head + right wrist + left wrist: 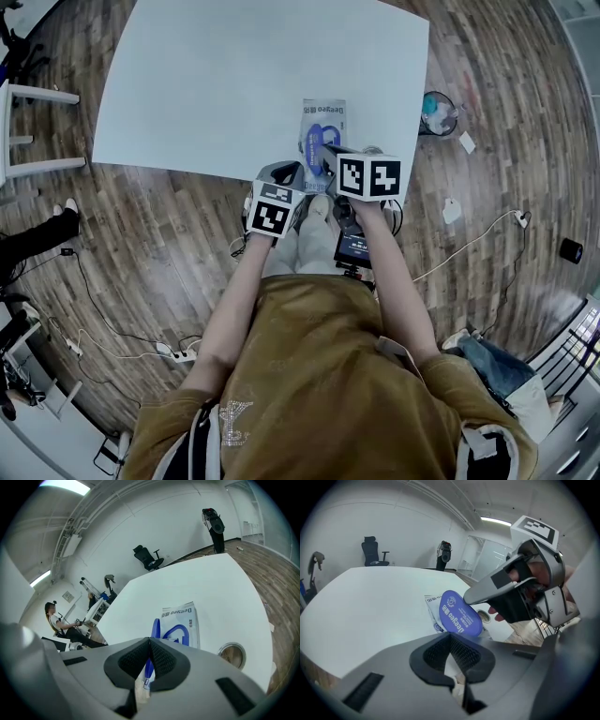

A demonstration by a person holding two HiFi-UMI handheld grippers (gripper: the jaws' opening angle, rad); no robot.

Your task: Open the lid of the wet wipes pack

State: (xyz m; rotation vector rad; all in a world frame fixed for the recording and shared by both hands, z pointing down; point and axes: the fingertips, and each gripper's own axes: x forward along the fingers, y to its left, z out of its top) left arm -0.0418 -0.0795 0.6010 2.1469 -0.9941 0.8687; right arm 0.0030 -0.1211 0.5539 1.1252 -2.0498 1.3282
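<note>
The wet wipes pack (323, 114) lies flat at the near edge of the white table (216, 84). Its blue oval lid (459, 613) stands tilted up off the pack (433, 603). My right gripper (325, 153) is shut on the lid's free edge; in the right gripper view the lid (155, 626) runs edge-on into the shut jaws (149, 644), and the blue ring of the opening (182, 633) shows beside it on the pack (185, 613). My left gripper (298, 174) sits at the pack's near end, jaws (450, 637) shut on white pack material.
A round waste bin (438, 112) stands on the wood floor right of the table, bin (232, 654) also near the table corner. Office chairs (373, 552) and a seated person (55, 619) are beyond the far side. Cables (469, 246) trail on the floor.
</note>
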